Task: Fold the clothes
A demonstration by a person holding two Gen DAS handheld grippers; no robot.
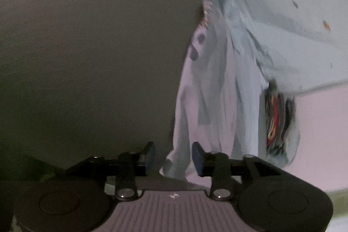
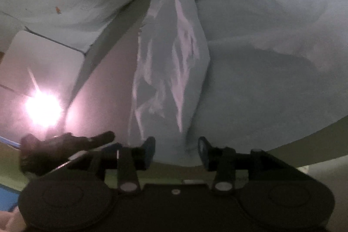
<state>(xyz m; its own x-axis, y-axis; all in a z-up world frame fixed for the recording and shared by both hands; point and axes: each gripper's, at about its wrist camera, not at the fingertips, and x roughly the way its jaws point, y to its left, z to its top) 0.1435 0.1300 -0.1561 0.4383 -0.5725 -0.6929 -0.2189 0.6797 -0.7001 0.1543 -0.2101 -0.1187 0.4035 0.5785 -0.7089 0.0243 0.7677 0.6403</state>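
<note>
The person is working in the gathering stage of the fold: a pale blue garment [image 2: 171, 62] is lying bunched into a long twisted rope on a pale blue sheet [image 2: 271, 58] dotted with small orange prints, and both tongs are sitting at its near end.

The right gripper [image 2: 176, 150] is standing partly open, its blue pads either side of the near end of the cloth, which is lying between them without being pressed as far as the view shows. The left gripper [image 1: 174, 158] is likewise partly open, a loose corner of a whitish piece of cloth [image 1: 217, 101] hanging between its pads; neither pad seems to be squeezing it, so I judge both as not gripping.

The cloth looks thin, soft and limp, creased into many narrow lengthwise pleats that are catching the light. In the left view a striped patch of red, black and yellow [image 1: 277, 116] is peeking from the folds, though blur is hiding what it is. A grey wall [image 1: 87, 47] is filling the left of that view, and a bright glare [image 2: 42, 109] is washing out part of the right view.

Next, I judge, each pair of jaws needs to close on a firm edge, and then the bundle needs shaking out flat before any crease is being made
</note>
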